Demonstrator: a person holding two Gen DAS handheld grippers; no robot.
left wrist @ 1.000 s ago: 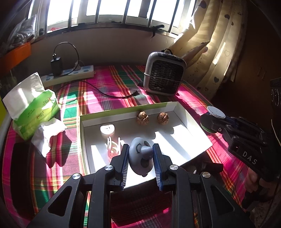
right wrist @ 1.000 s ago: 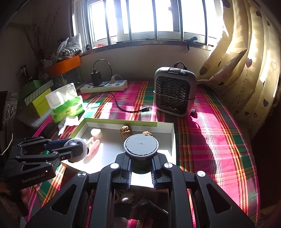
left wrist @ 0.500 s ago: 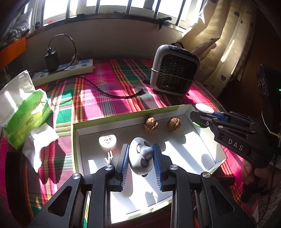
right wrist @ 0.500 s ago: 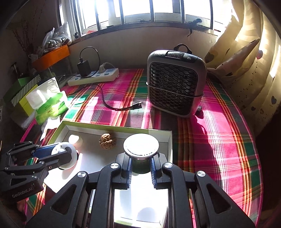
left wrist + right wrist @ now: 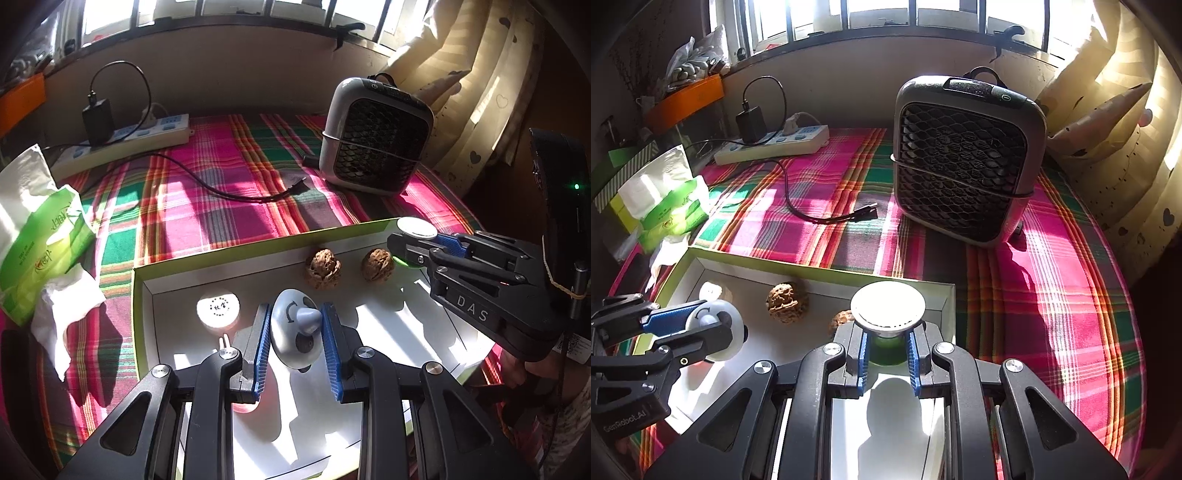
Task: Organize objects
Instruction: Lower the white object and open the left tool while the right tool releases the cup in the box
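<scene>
Both hands over the white tray (image 5: 424, 332) now, left gripper (image 5: 297, 332) clamped on the grey knobbed piece (image 5: 295, 328), right gripper (image 5: 888, 349) pinching the white-topped disc (image 5: 887, 305), walnuts (image 5: 322, 268) just ahead — next, I'd say, lower and release.

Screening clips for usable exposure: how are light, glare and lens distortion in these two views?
Left wrist view: hard window sun blows out parts of the white tray floor, deep shadows under the left tongs; fisheye bends the edges. Right wrist view: the disc top is washed out by glare, the heater stays sharp, corners fall dark.
</scene>
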